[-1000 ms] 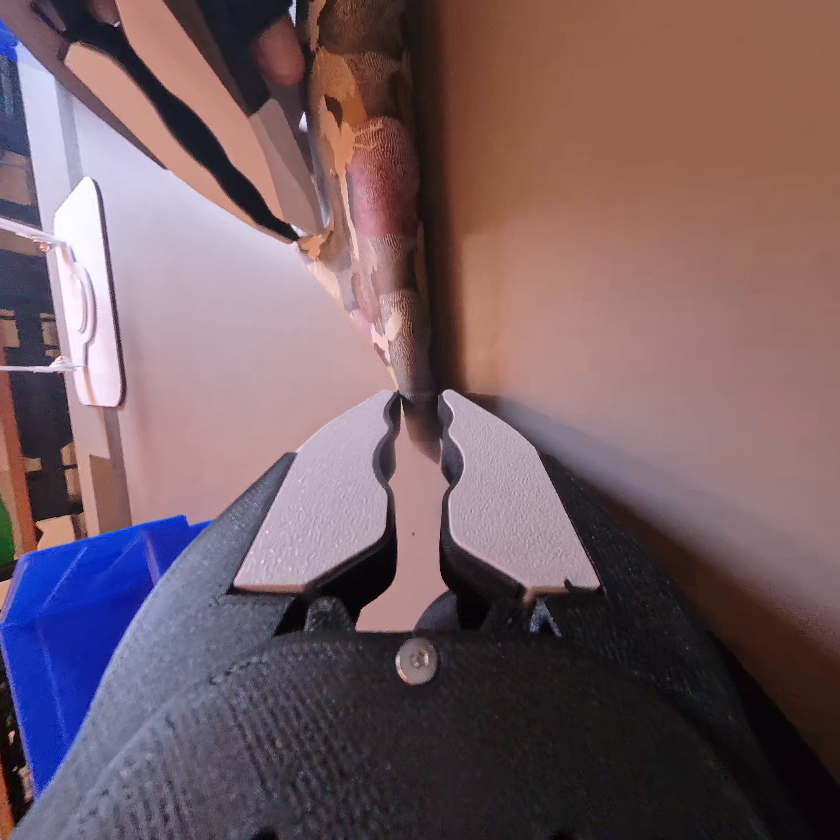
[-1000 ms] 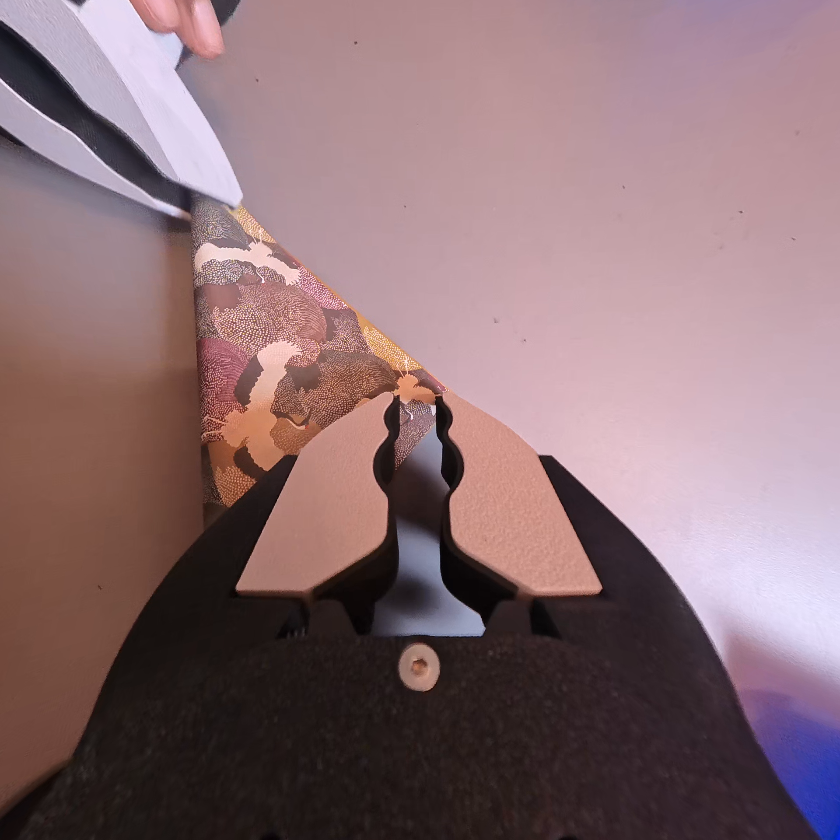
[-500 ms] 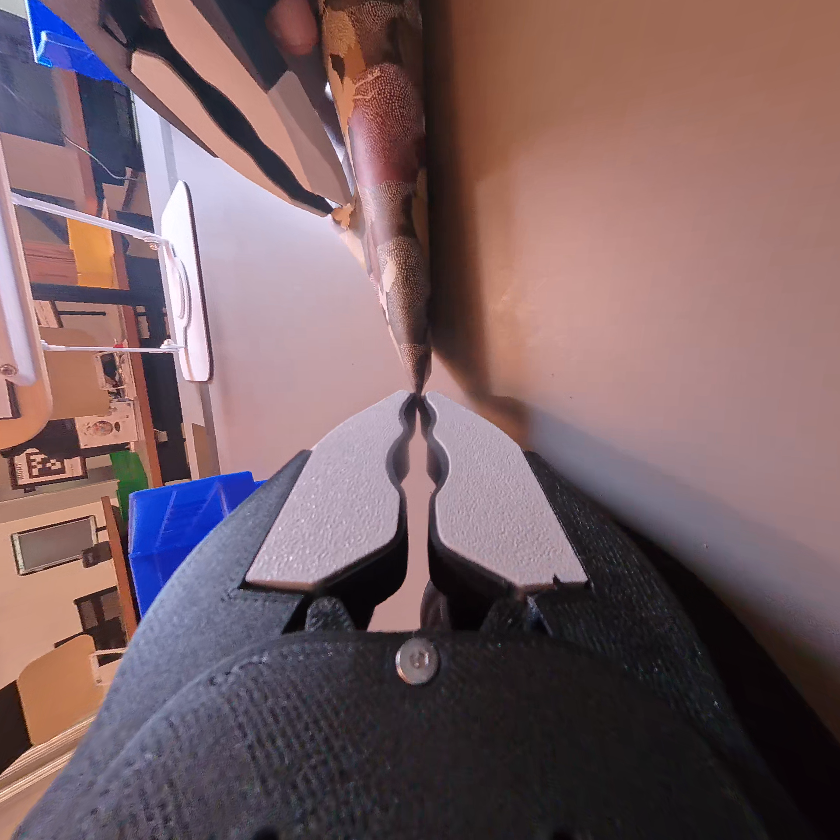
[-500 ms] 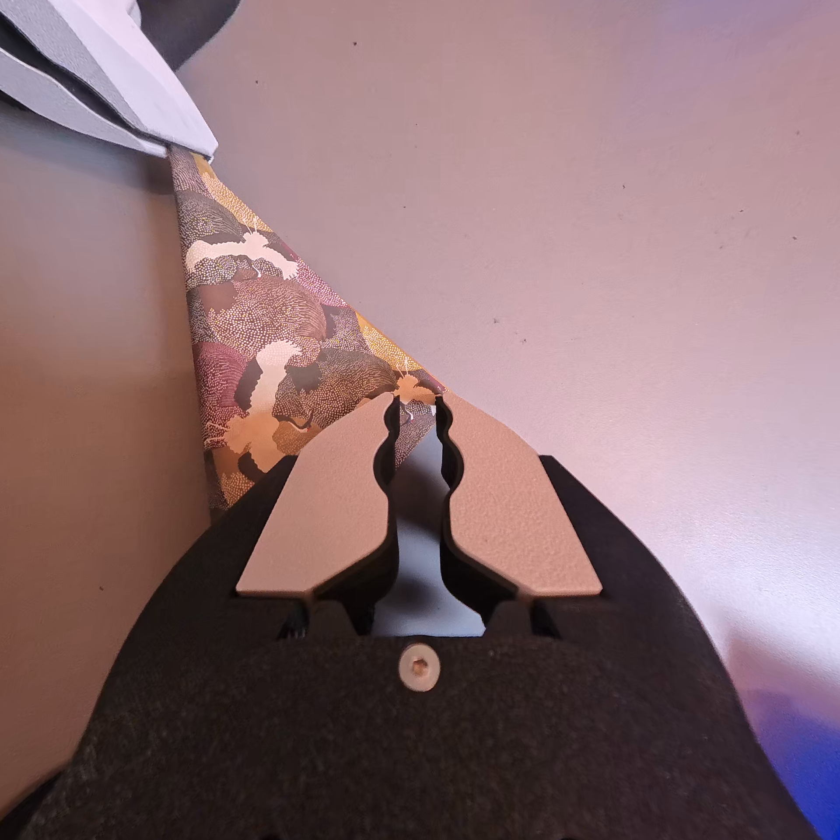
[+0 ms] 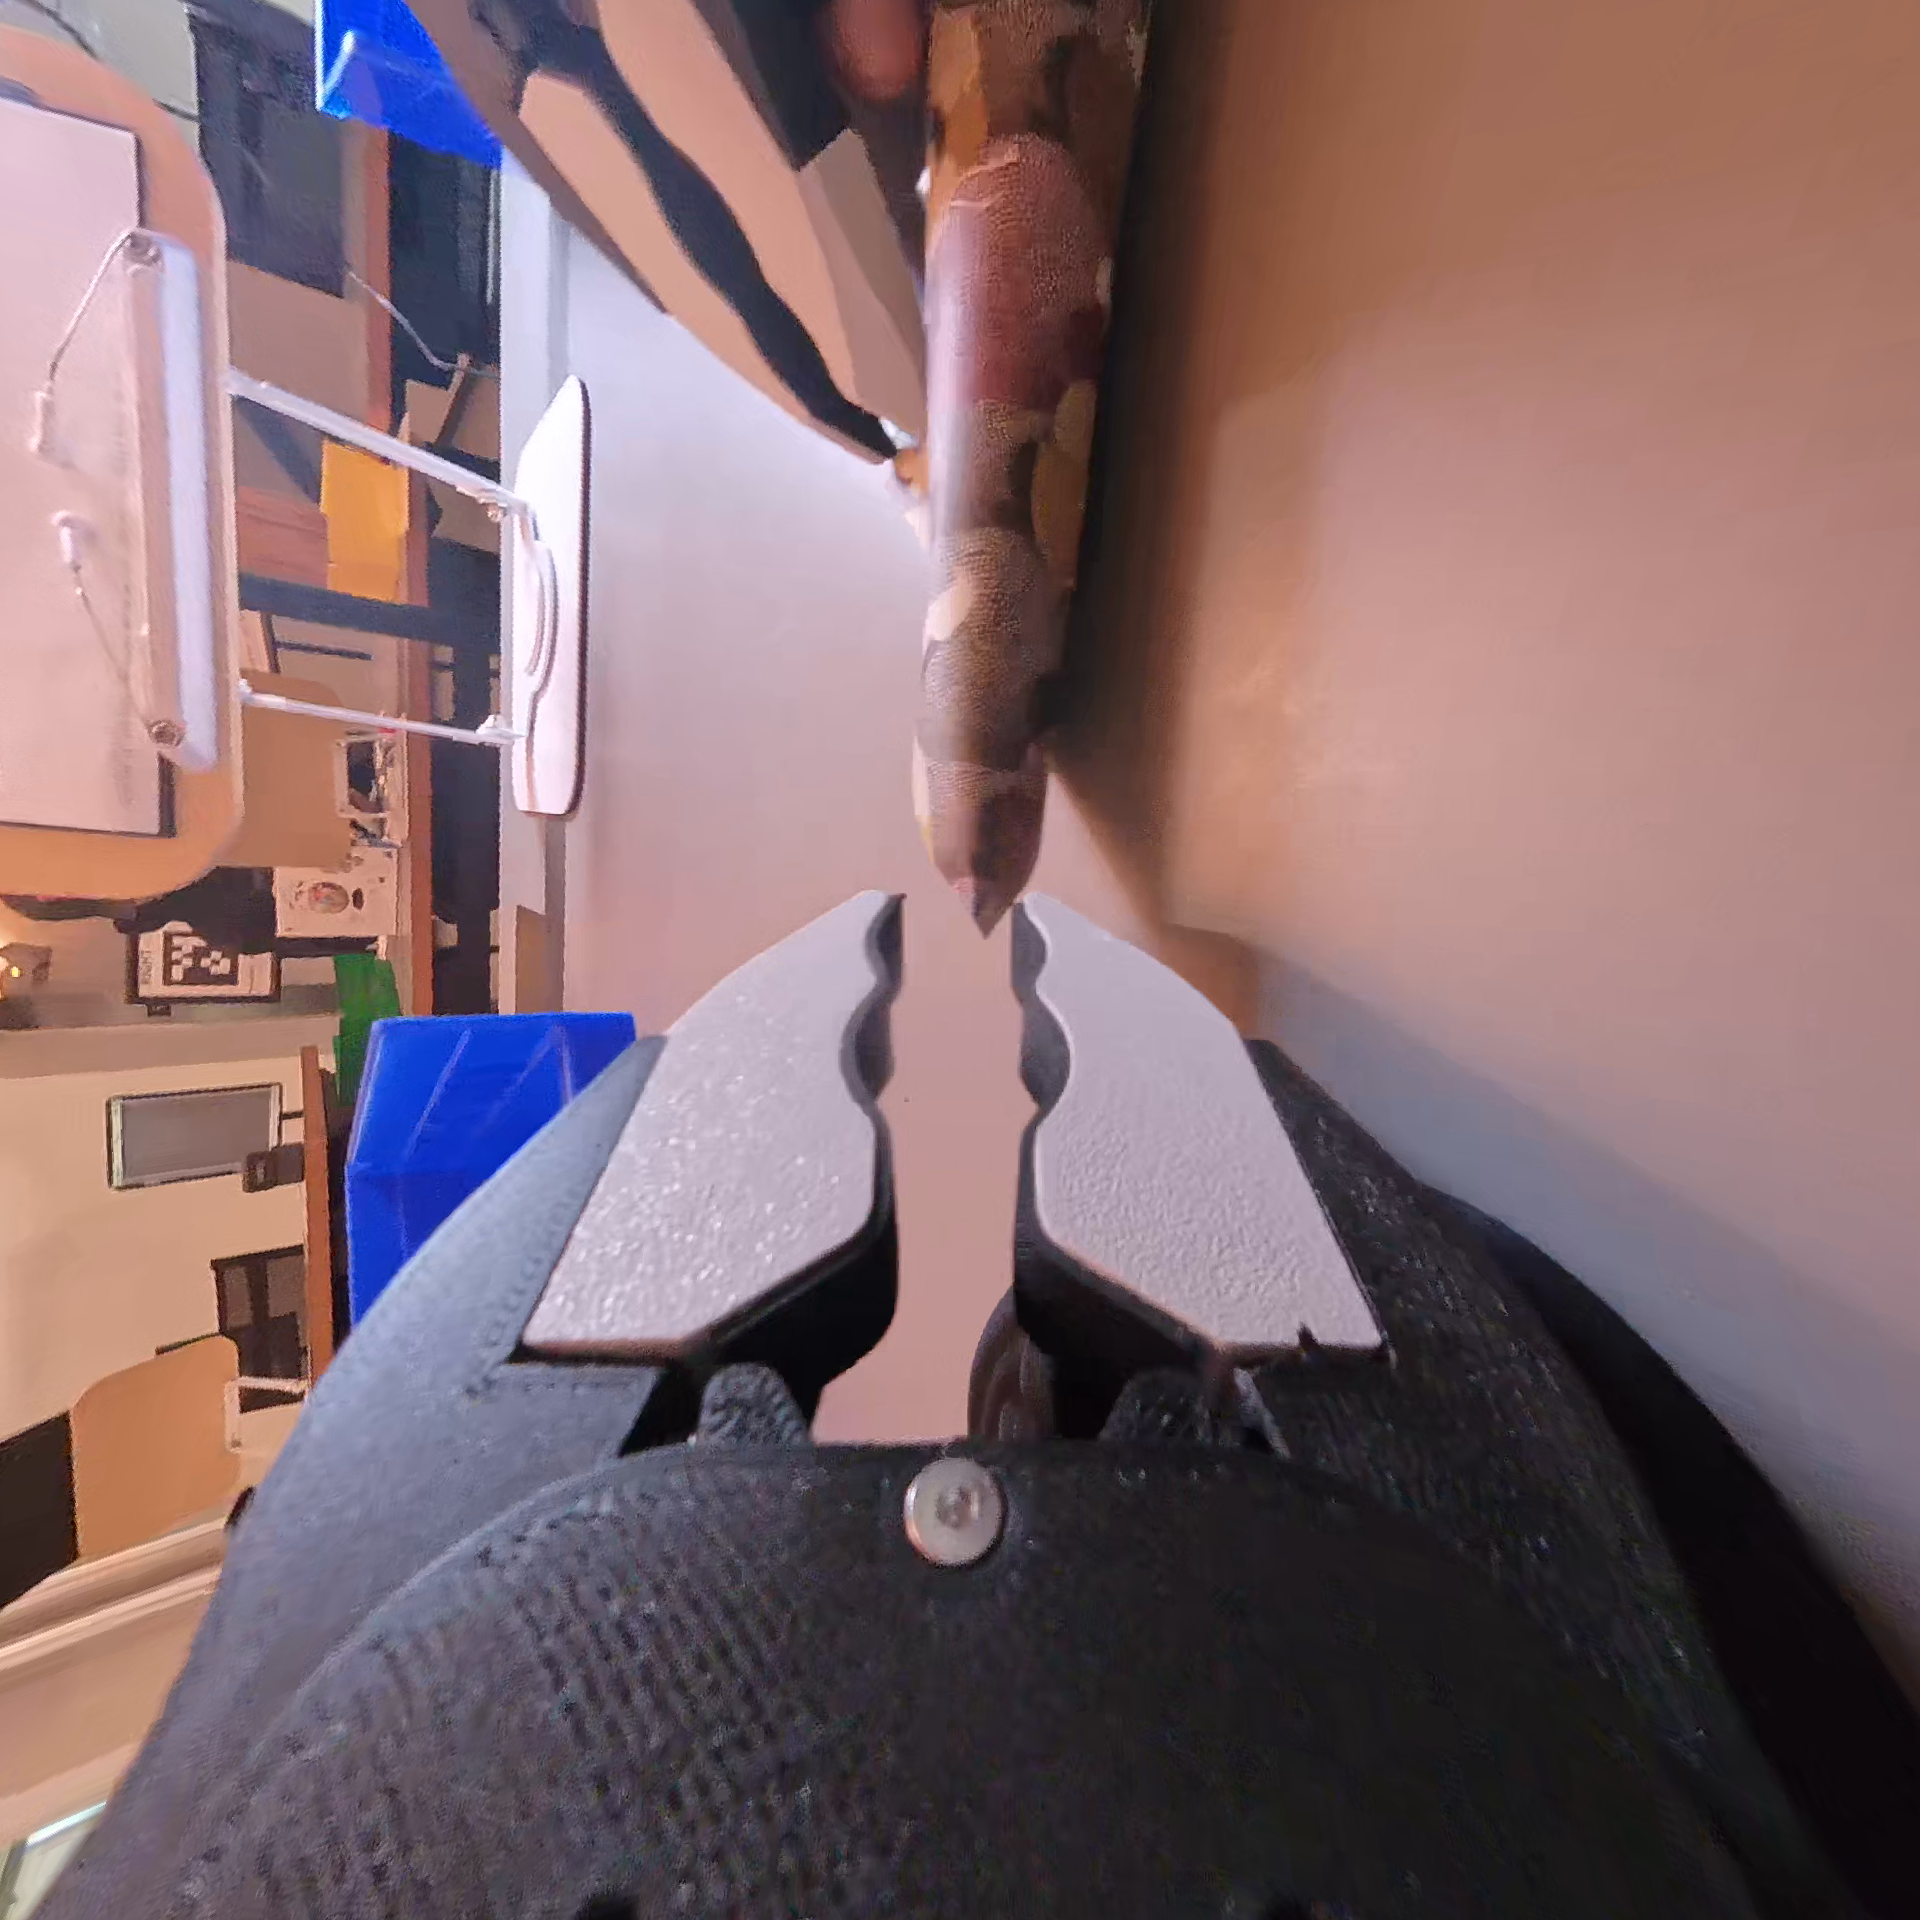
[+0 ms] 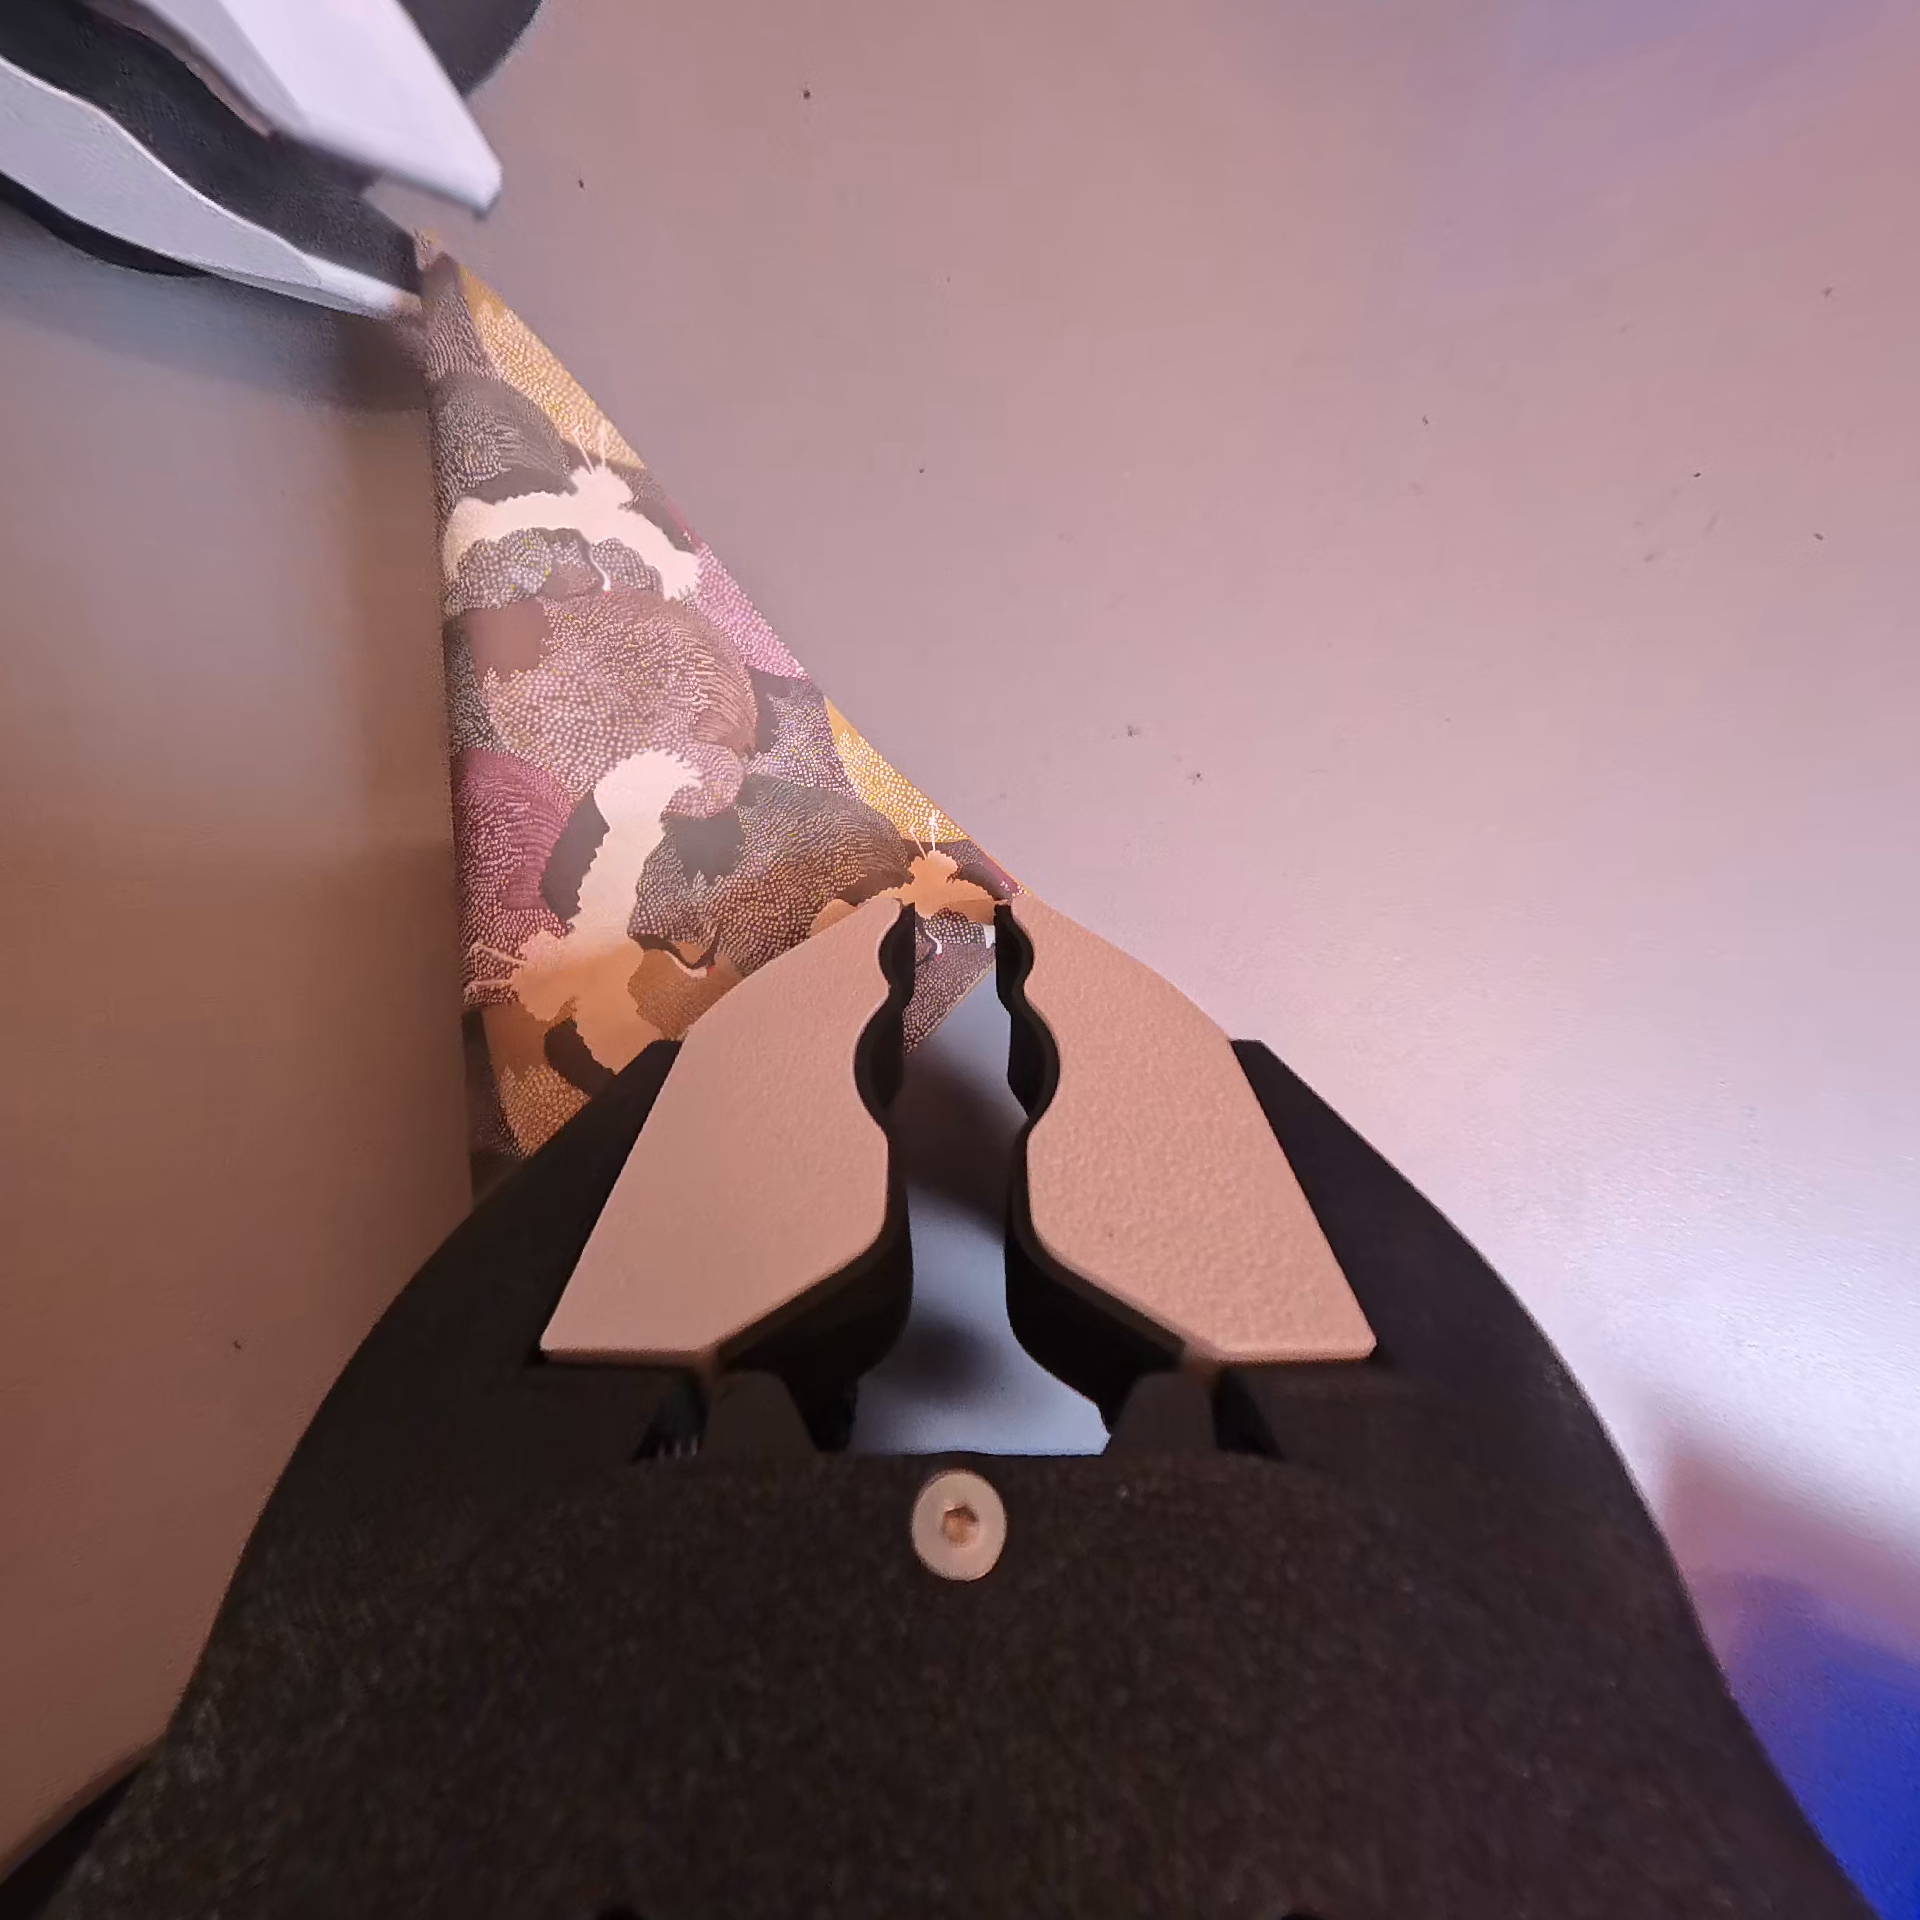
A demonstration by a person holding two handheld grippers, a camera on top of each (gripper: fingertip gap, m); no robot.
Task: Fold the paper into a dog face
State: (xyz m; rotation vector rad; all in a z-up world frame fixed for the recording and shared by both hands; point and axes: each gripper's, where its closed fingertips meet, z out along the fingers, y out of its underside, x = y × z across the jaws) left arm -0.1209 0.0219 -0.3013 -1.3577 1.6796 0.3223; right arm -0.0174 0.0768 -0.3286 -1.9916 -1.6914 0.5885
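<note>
Our left tongs [image 5: 957, 914] are open, with the paper [image 5: 1003, 520] tip just ahead, not held. Our right tongs [image 6: 954, 914] sit a little apart over the paper's corner on the table [image 6: 1351, 520]. We think pressing flat makes a sharp fold.

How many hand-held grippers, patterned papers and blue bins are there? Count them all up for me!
hand-held grippers: 2, the left hand-held gripper and the right hand-held gripper
patterned paper: 1
blue bins: 2, one near and one far off
Total: 5
</note>
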